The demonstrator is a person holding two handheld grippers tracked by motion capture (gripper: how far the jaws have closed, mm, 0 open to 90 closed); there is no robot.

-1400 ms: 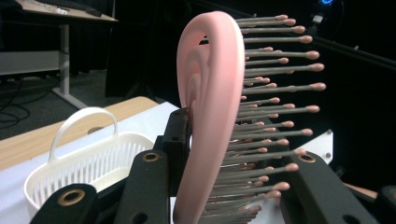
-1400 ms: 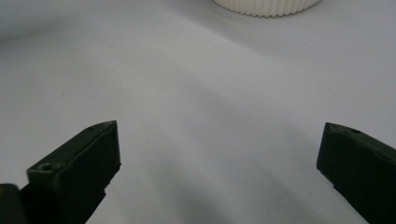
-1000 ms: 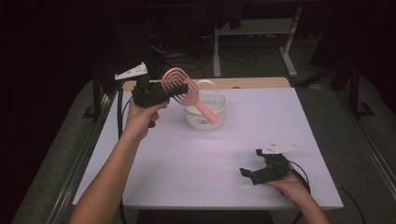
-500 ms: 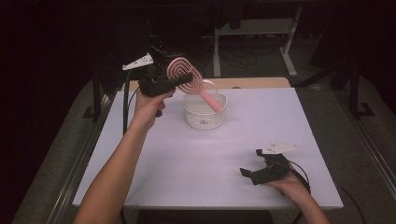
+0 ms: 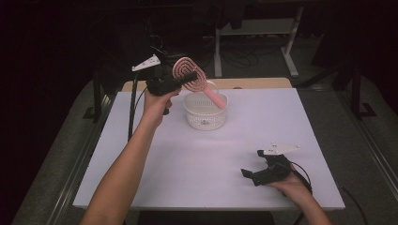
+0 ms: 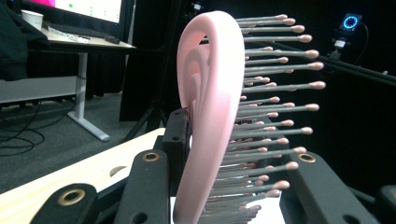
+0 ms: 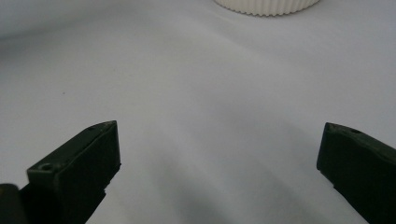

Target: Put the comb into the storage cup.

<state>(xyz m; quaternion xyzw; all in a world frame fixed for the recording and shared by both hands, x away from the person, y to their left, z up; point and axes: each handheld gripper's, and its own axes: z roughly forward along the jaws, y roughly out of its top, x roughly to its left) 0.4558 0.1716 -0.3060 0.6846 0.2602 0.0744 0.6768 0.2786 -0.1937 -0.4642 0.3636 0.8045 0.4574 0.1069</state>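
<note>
Pink hairbrush – looped head, knob-tipped bristles – clamped in left tongs; right tongs wide.

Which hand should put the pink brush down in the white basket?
Left. The left gripper already grips the pink plastic hairbrush, its handle reaching into the round white slotted basket. The right gripper rests open, far off.

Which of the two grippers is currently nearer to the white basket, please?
Left. The left gripper holds the pink hairbrush just above the white basket; the right gripper rests open near the table's front edge, well away.
</note>
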